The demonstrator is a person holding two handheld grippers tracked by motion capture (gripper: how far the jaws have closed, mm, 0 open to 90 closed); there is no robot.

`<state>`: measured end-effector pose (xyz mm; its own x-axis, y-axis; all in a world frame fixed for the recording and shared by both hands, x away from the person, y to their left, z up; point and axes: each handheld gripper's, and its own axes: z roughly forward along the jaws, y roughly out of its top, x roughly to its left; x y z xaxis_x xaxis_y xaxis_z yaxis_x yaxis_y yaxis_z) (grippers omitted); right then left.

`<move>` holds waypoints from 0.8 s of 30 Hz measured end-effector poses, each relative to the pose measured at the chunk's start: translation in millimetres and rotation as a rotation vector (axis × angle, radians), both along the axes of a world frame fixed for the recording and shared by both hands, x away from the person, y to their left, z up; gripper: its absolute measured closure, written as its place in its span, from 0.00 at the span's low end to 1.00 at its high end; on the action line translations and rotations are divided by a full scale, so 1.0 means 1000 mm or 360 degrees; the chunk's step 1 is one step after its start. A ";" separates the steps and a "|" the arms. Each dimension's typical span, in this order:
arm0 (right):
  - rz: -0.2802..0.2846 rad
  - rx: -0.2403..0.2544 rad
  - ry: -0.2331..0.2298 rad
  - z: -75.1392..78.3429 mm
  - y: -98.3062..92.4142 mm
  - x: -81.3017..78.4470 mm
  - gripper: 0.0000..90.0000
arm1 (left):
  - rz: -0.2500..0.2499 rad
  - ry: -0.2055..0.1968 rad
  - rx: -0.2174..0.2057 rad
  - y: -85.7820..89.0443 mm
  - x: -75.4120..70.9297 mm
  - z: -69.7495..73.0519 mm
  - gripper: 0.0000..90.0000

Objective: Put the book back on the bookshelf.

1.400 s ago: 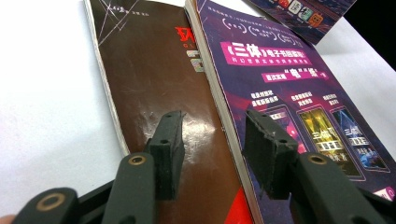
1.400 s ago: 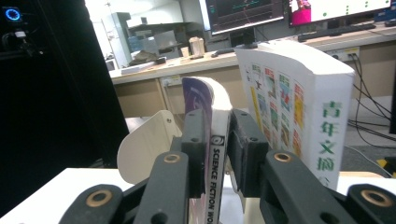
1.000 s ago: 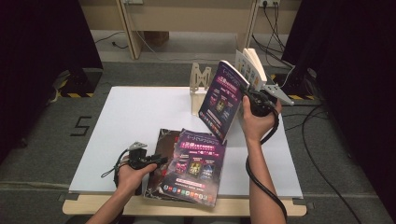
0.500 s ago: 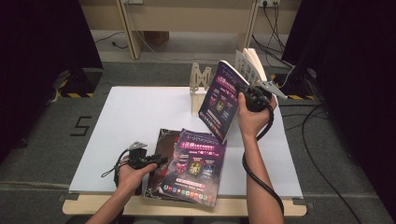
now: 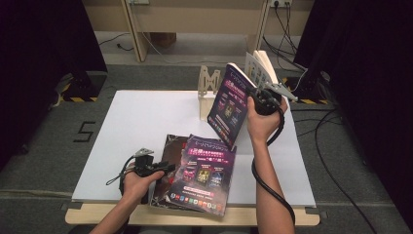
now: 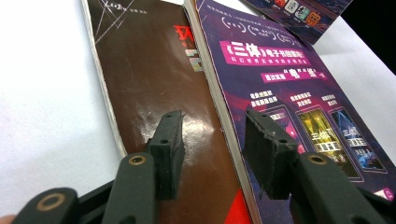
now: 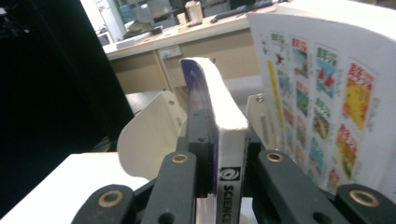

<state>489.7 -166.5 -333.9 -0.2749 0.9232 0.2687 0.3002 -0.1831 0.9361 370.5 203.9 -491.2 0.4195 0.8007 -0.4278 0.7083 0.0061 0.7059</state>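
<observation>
Jaws of the right gripper [image 7: 219, 161], having just been closing, pinch a purple book [image 5: 231, 105] upright beside the wooden rack [image 5: 208, 87] at the table's [image 5: 146, 122] far edge, probably unseated; left gripper [image 6: 212, 149], spread, hovers over two books [image 5: 197, 170] awaiting shelving at the near edge.

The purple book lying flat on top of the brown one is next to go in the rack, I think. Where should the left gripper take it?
Grip the purple book at its spine edge, coming from the left: it overhangs the brown book, and the left gripper, open, already straddles it.
</observation>
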 end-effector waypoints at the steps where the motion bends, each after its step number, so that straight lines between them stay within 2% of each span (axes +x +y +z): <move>1: 0.0020 0.0006 0.0016 0.002 0.002 -0.001 0.92 | -0.0003 0.0000 0.0003 0.000 0.000 0.000 0.63; 7: 0.0029 0.0005 0.0017 0.006 0.007 -0.002 0.92 | 0.0001 -0.0004 0.0002 0.002 0.000 0.001 0.63; 14: -0.0003 -0.0001 -0.0085 0.016 0.009 -0.002 0.92 | 0.0002 -0.0005 0.0001 0.003 0.000 0.001 0.63; 19: -0.0035 -0.0037 -0.0116 0.023 0.008 0.001 0.92 | 0.0004 -0.0004 0.0002 0.003 0.001 0.000 0.63; 24: -0.0057 -0.0027 -0.0146 0.029 0.008 0.010 0.92 | 0.0006 0.0000 0.0001 0.002 0.001 -0.001 0.63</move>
<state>499.3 -158.7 -305.2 -0.2644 0.9370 0.2282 0.2068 -0.1761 0.9624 371.3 206.2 -491.8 0.4168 0.8025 -0.4270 0.7081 0.0079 0.7061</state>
